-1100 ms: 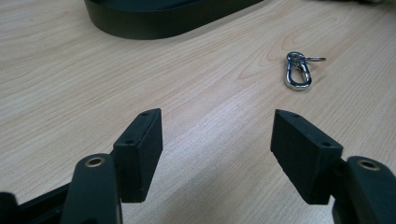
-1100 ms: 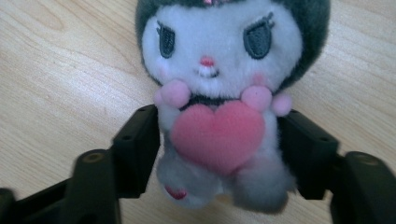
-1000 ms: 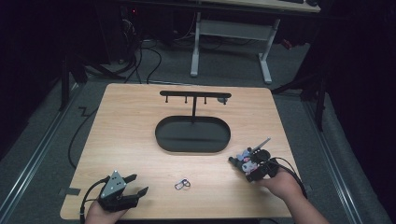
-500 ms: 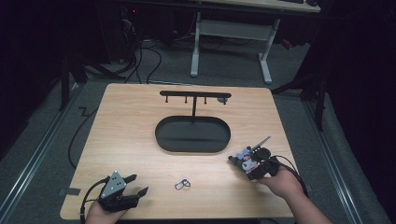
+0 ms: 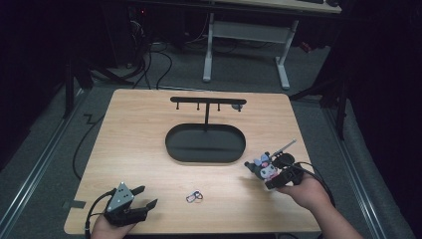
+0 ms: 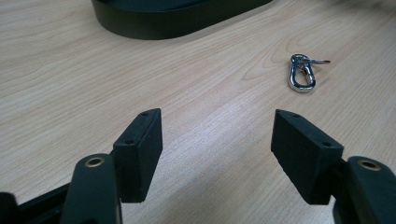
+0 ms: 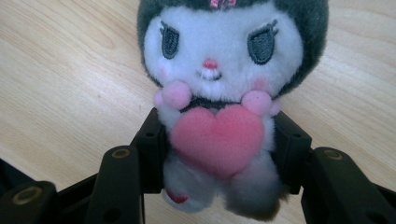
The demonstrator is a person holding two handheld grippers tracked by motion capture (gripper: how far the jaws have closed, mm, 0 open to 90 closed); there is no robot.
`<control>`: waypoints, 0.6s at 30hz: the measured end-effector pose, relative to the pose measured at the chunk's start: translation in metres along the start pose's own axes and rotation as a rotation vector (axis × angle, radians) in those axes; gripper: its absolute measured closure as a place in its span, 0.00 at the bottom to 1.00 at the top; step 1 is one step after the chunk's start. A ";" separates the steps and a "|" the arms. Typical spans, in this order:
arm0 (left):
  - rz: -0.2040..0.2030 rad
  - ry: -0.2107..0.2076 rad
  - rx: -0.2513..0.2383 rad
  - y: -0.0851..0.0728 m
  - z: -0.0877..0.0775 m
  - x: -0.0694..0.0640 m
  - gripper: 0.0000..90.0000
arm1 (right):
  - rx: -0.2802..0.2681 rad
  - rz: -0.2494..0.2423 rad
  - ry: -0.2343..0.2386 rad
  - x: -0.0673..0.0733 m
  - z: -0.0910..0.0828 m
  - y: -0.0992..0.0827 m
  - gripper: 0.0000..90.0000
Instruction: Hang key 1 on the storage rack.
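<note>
A small plush toy (image 7: 219,88) with a white face, dark hood and pink heart is clamped at its body between the jaws of my right gripper (image 7: 219,154). In the high view that toy (image 5: 263,168) and the right gripper (image 5: 271,174) are near the table's right front. A silver carabiner clip (image 6: 301,74) with a small ring lies on the wood ahead and to the right of my left gripper (image 6: 217,149), which is open and empty. From above, the clip (image 5: 194,197) lies between the hands and the left gripper (image 5: 142,199) rests at the front left.
A black oval tray (image 5: 174,144) sits mid-table, with a black T-shaped stand (image 5: 208,101) bearing small hooks rising from it. Its dark rim (image 6: 154,25) shows at the top of the left gripper view. A desk frame and cables lie on the floor beyond.
</note>
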State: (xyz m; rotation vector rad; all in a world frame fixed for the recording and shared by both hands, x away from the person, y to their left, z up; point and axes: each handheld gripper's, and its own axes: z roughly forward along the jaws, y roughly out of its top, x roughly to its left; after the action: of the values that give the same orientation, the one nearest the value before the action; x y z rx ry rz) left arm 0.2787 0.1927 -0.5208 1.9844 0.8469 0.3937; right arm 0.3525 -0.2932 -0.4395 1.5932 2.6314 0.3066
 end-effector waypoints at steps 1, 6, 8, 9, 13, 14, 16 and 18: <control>0.002 0.000 0.003 0.000 0.000 0.000 0.38 | 0.001 0.003 0.000 0.000 -0.002 0.001 0.55; 0.001 0.008 0.000 0.000 -0.001 0.001 0.38 | -0.006 0.002 0.013 0.002 -0.011 0.004 0.55; -0.002 0.008 0.001 0.000 -0.001 0.001 0.38 | -0.010 0.000 0.014 0.003 -0.014 0.006 0.55; -0.001 0.009 0.002 0.000 -0.001 0.001 0.38 | -0.009 0.004 0.014 0.004 -0.016 0.007 0.55; 0.000 0.007 0.002 0.000 -0.001 0.003 0.38 | -0.027 0.009 0.031 0.004 -0.023 0.012 0.55; 0.000 0.004 0.004 0.000 -0.001 0.003 0.38 | -0.032 0.010 0.036 0.004 -0.024 0.014 0.55; -0.001 0.001 0.001 -0.001 0.000 0.003 0.38 | -0.034 0.022 0.046 0.005 -0.026 0.017 0.55; -0.001 0.000 0.002 -0.001 0.000 0.003 0.38 | -0.037 0.022 0.050 0.006 -0.025 0.018 0.55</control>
State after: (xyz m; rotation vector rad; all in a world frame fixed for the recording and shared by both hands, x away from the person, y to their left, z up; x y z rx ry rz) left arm 0.2807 0.1955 -0.5217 1.9863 0.8483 0.3926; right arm 0.3621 -0.2834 -0.4107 1.6243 2.6297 0.3993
